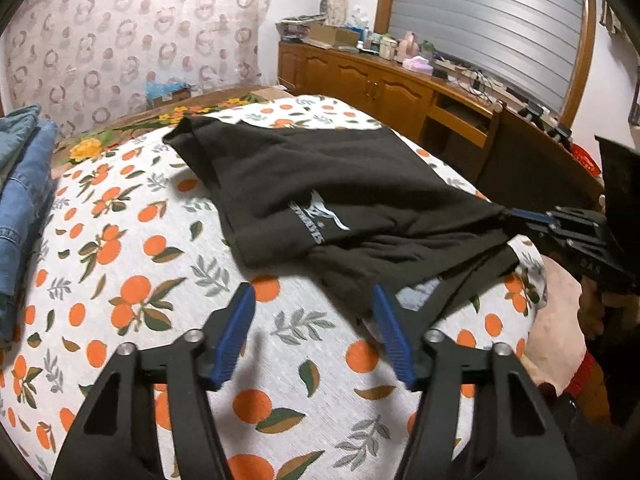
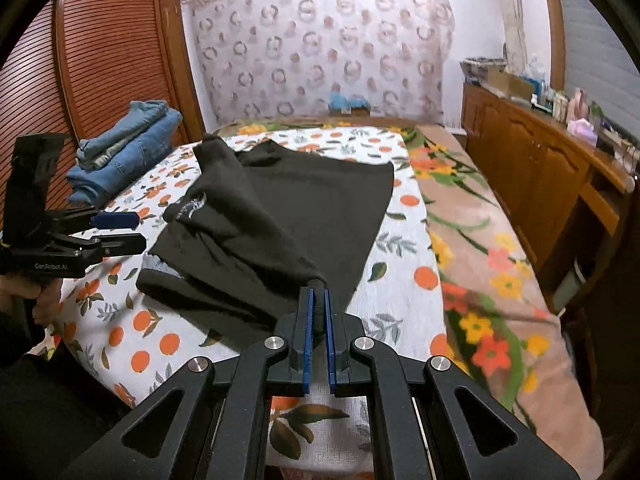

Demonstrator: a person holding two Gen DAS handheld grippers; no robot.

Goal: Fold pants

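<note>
A bedroom: a bed under an orange-print sheet, wooden cabinets along one side, folded jeans at the far left. The black pants lie partly folded on the sheet, one corner lifted. The right gripper is clamped on that corner, while the left gripper hovers just beside the near edge, jaws apart and gripping nothing.
</note>
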